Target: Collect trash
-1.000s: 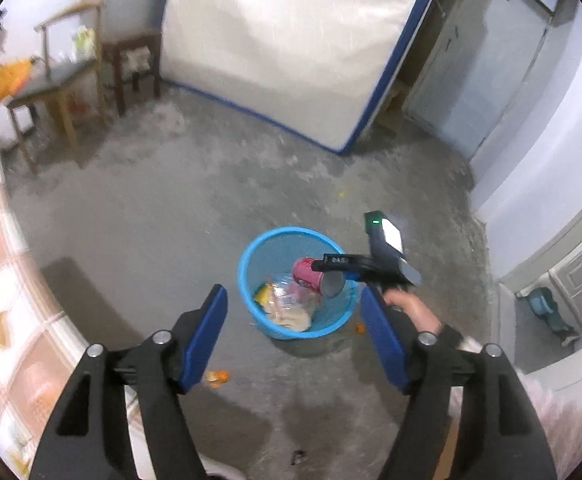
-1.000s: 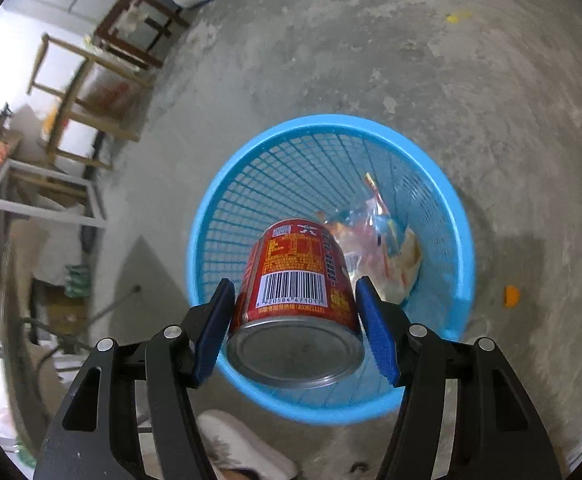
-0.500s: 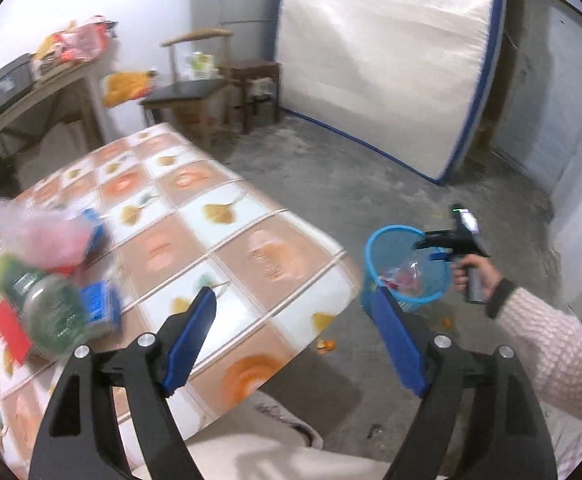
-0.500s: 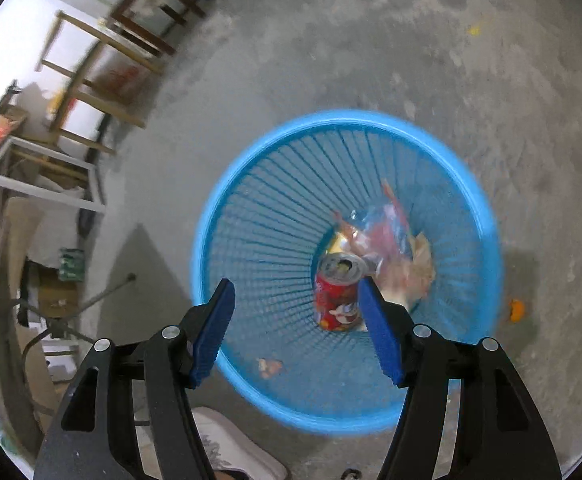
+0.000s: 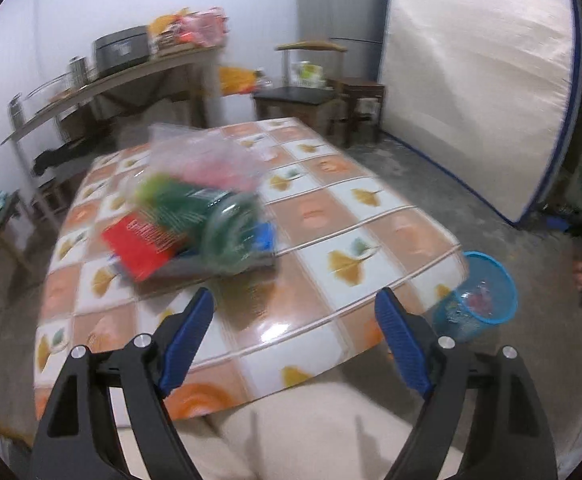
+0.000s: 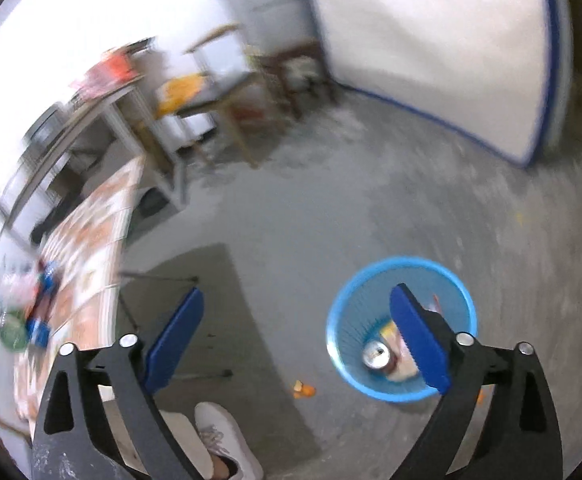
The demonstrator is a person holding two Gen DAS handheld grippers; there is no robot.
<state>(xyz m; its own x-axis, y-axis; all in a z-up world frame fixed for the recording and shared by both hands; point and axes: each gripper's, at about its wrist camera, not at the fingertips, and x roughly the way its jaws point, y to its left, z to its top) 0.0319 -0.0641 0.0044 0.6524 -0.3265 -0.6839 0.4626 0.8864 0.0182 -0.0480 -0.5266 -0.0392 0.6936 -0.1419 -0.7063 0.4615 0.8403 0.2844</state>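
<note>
Left gripper (image 5: 293,336) jaws wide and empty over glossy tiled surface (image 5: 323,216), blurred trash pile (image 5: 199,220) at 11 o'clock, right gripper (image 6: 295,332) jaws spread empty, can (image 6: 377,356) inside blue mesh basket (image 6: 347,308) at 3 o'clock, bare concrete floor (image 6: 331,208) around it.

Trash pile (image 5: 195,216) on table (image 5: 331,216) (tiled)

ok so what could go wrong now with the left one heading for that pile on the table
1. The trash pile is a loose heap: a plastic bag, a green bottle and a red packet. A grab at one piece may drag or scatter the rest.
2. The round bottle could slip from the open left gripper and roll off the glossy table.
3. The basket stands on the floor beyond the table corner, so a short drop could miss it.
</note>
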